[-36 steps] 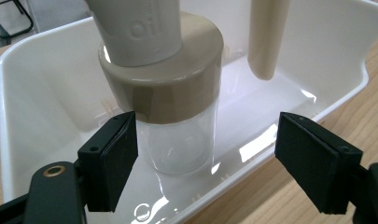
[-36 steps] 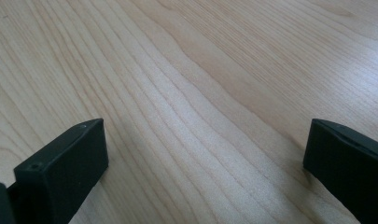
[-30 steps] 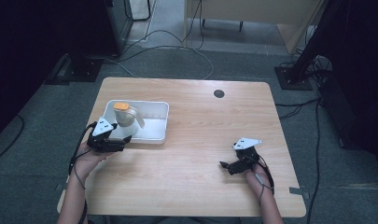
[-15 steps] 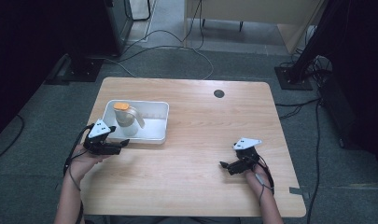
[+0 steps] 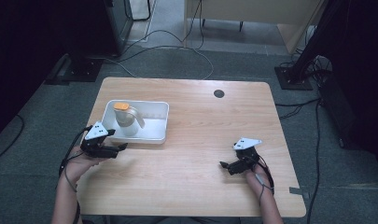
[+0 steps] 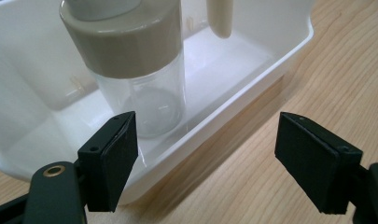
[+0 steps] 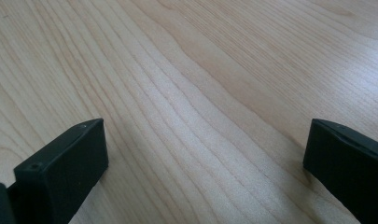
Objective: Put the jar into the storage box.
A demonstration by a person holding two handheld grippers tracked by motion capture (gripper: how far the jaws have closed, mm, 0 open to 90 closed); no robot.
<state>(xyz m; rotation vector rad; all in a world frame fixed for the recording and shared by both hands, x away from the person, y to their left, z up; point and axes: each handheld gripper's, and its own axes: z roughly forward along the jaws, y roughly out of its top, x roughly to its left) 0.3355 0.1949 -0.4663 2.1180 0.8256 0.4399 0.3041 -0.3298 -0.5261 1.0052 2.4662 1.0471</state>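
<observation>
left gripper (image 5: 113, 148): held in the person's left hand at the worktop's left edge, just in front of the tray's near left corner; jaws spread wide with nothing between them, and no contact with tray or jug can be made out.
left gripper view: the gripper (image 6: 205, 163) looks over the tray's near wall at the foot of the jug, one jaw in front of the tray, the other over bare wood.
tray (image 5: 159, 123): white, rectangular, on the left half of the worktop.
jug (image 5: 123, 119): clear-bodied pitcher standing upright in the left part of the tray, with a beige collar (image 6: 126, 39), an orange lid (image 5: 121, 106) and a cream handle (image 6: 219, 18) on its right side.
worktop (image 5: 200, 135): light wood, with a small dark round hole (image 5: 219, 94) near the far edge.
right gripper (image 5: 229, 166): held in the person's right hand on the right side, well apart from the tray; jaws wide apart, nothing held, over bare wood (image 7: 200, 107).
</observation>
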